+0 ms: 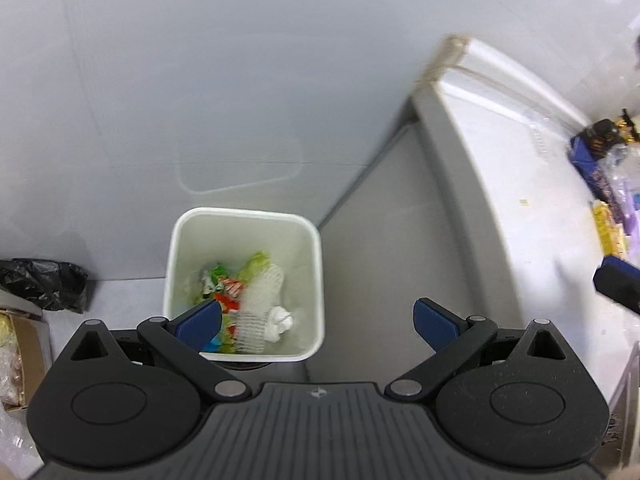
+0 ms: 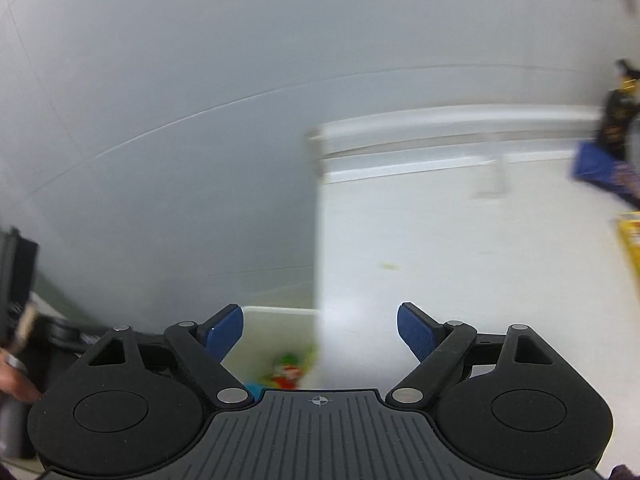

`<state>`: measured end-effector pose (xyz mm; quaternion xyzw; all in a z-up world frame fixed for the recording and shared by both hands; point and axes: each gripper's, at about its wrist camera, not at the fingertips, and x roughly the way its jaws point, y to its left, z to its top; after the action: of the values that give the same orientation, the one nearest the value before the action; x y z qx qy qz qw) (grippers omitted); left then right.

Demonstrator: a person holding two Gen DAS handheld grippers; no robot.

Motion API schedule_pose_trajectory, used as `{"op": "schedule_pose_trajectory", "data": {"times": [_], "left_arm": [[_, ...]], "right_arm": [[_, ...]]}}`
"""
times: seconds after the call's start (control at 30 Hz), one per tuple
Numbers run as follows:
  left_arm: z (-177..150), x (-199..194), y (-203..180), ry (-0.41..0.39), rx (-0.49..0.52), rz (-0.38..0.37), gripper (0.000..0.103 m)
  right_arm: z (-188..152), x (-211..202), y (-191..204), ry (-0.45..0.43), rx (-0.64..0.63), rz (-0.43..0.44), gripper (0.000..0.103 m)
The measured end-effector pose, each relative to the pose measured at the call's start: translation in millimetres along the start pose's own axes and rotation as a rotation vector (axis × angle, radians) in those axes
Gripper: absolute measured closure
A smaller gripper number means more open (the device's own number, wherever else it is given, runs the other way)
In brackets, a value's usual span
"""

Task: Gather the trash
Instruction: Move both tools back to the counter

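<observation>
A white square bin [image 1: 314, 240] stands on the floor beside the table, holding crumpled wrappers, white foam netting [image 1: 262, 292] and tissue. My left gripper [image 1: 318, 324] hangs above its near right side, open, with nothing between the blue pads. In the blurred right wrist view my right gripper [image 2: 320, 334] is open and empty over the table's left edge, with the bin [image 2: 280, 320] just below it. More litter lies on the table at the right: a blue packet [image 1: 592, 160] and a yellow wrapper [image 1: 608, 228]. The right gripper's fingertip [image 1: 618, 280] shows at the far right of the left wrist view.
A white table [image 1: 520, 184] with a grey side panel fills the right. A black plastic bag [image 1: 44, 284] and a cardboard box [image 1: 20, 352] sit on the floor at the left. A pale wall rises behind the bin. A hand [image 2: 12, 380] shows at the left edge.
</observation>
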<state>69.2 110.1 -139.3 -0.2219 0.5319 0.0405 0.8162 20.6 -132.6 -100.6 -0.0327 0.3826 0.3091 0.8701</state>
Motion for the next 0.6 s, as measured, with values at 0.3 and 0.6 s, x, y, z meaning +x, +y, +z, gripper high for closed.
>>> {"op": "schedule_pose_trajectory", "data": {"times": [0.3,0.6], "left_arm": [[7,-12,-65,-0.037,0.118,-0.055,0.001],[10,2,-156,-0.076,0.275,-0.11,0.001]], "right_arm": [[-18,-46,-58,-0.062,-0.066,-0.153,0.013],[-30,-69,-134,-0.079,-0.047,-0.299,0.013]]}}
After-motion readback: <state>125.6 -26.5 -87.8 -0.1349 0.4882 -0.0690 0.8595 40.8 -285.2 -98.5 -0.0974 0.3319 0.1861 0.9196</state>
